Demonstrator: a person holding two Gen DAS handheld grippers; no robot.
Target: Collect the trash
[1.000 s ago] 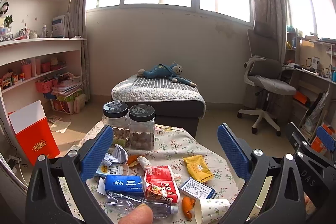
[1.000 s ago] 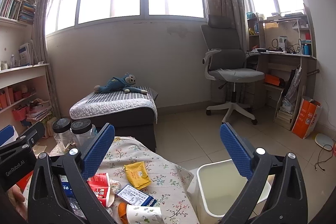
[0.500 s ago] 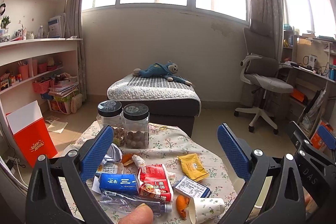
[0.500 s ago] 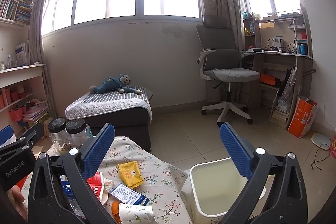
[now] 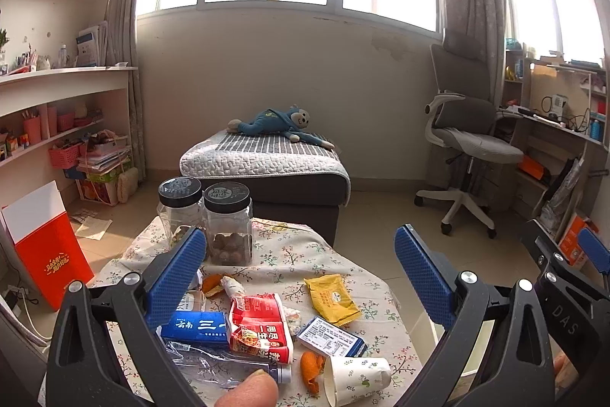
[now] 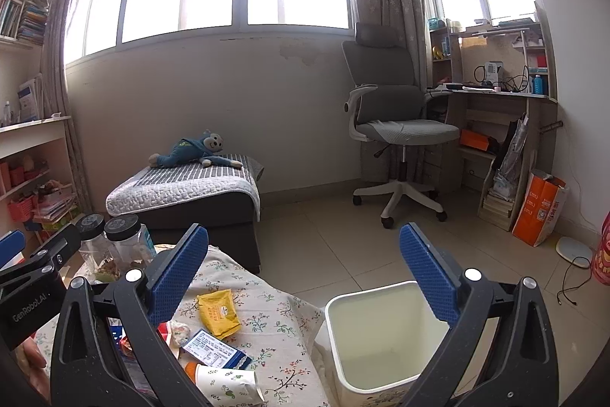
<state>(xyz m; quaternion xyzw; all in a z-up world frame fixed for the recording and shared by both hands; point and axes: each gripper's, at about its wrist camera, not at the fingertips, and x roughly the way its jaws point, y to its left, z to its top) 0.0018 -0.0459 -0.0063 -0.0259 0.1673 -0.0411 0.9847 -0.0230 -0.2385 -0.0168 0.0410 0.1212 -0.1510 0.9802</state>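
The left hand-held gripper (image 5: 295, 279) is spread wide and holds nothing. The right hand-held gripper (image 6: 303, 277) is spread wide too, with nothing between its blue pads.

The trash lies on a bench (image 5: 289, 254) with a flowery cloth. Near the front is a paper cup (image 5: 356, 374) on its side, with a bit of orange peel (image 5: 309, 367) just left of it. A clear plastic bottle (image 5: 225, 365) lies flat at the near left edge. A blue box (image 5: 194, 328) sits behind it, touching a red wrapper (image 5: 261, 327). To the right of the red wrapper is a small blue and white packet (image 5: 329, 336), and a yellow packet (image 5: 331, 298) lies farther back.

Two jars (image 5: 227, 227) with black lids stand upright at the far left of the bench, side by side.

A white bin (image 6: 385, 338) stands on the floor just right of the bench. It looks empty inside.
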